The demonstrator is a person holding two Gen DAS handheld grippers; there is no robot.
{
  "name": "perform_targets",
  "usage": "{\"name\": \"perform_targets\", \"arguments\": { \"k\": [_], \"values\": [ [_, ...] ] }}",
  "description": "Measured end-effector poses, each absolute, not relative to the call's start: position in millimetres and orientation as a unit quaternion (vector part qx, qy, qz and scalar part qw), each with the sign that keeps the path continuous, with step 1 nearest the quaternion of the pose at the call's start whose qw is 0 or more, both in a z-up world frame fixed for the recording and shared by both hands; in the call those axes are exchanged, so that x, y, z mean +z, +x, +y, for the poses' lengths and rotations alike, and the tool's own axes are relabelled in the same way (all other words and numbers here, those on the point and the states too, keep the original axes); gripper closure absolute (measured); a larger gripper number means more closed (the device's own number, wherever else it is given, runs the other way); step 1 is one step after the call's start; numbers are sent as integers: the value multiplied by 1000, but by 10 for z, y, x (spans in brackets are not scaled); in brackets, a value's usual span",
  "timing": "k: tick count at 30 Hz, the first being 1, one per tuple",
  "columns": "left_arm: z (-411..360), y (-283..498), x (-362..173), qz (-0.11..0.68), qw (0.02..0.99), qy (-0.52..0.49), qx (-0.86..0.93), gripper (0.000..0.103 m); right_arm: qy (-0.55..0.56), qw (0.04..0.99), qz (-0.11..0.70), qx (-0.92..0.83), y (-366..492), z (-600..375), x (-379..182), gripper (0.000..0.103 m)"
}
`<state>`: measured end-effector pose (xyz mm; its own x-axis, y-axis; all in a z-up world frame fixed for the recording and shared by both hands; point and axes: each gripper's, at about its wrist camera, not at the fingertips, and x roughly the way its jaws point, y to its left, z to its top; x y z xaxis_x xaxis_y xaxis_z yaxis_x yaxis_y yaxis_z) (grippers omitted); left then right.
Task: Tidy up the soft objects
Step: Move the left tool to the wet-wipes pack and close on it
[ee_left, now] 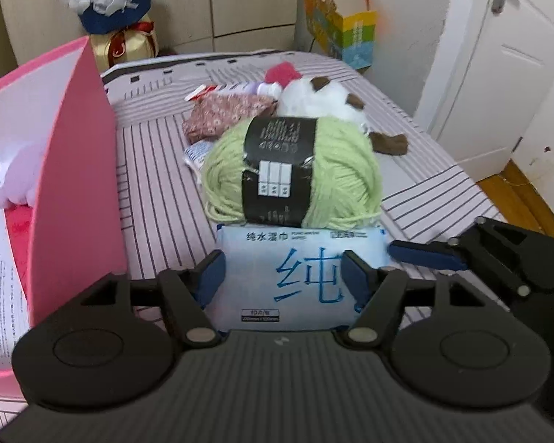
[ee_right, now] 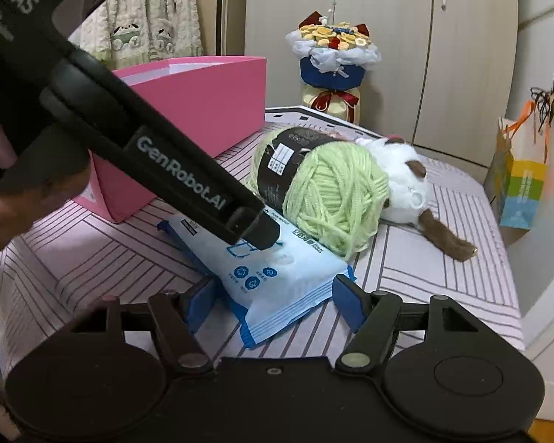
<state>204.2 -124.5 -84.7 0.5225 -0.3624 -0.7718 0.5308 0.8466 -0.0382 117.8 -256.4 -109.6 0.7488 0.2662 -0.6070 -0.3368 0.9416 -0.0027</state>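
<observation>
A light-blue wet-wipe pack [ee_left: 288, 280] lies flat on the striped bed. My left gripper [ee_left: 282, 277] is open with its blue pads on either side of the pack, not squeezing it. My right gripper [ee_right: 273, 295] is open too, its pads at the pack's [ee_right: 277, 277] near corner. Behind the pack sits a green yarn ball [ee_left: 295, 173] with a black label, also in the right wrist view [ee_right: 321, 192]. A white and brown plush toy [ee_right: 410, 184] lies behind the yarn. A floral cloth [ee_left: 225, 114] lies farther back.
An open pink box [ee_left: 74, 184] with white paper inside stands on the bed's left side, also in the right wrist view [ee_right: 203, 107]. A flower bouquet [ee_right: 336, 62] and a colourful paper bag [ee_right: 520, 184] stand beyond the bed. A white door [ee_left: 498, 66] is at right.
</observation>
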Motion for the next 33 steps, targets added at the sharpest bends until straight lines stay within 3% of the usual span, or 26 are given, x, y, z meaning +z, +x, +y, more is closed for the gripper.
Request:
{"name": "perform_targets", "arguments": {
  "k": [2,10,15,21,23,27,33],
  "values": [
    [-1223,2075,-896,421,867,92,-251,25,-50,934,315,160,1160,-2597,-1105,25],
    [-1117,2110,-982,444,860,27,-249,22,-25,939,304,160,1109,-2691,-1155,24],
    [-1075,2068,-1016,439,863,8,-251,26,-19,942,289,172,1072,-2603,-1180,39],
    [-1071,1965,-1038,425,868,1,-259,27,-2,952,266,152,993,-2528,-1242,40],
    [-1101,1883,-1024,417,868,7,-270,27,1,956,256,144,961,-2503,-1265,38],
    [-1142,1760,-1012,420,864,10,-277,20,7,960,244,137,909,-2430,-1296,22],
    [-1102,1630,-984,418,870,-2,-260,24,9,961,239,137,808,-2403,-1266,23]
  ]
}}
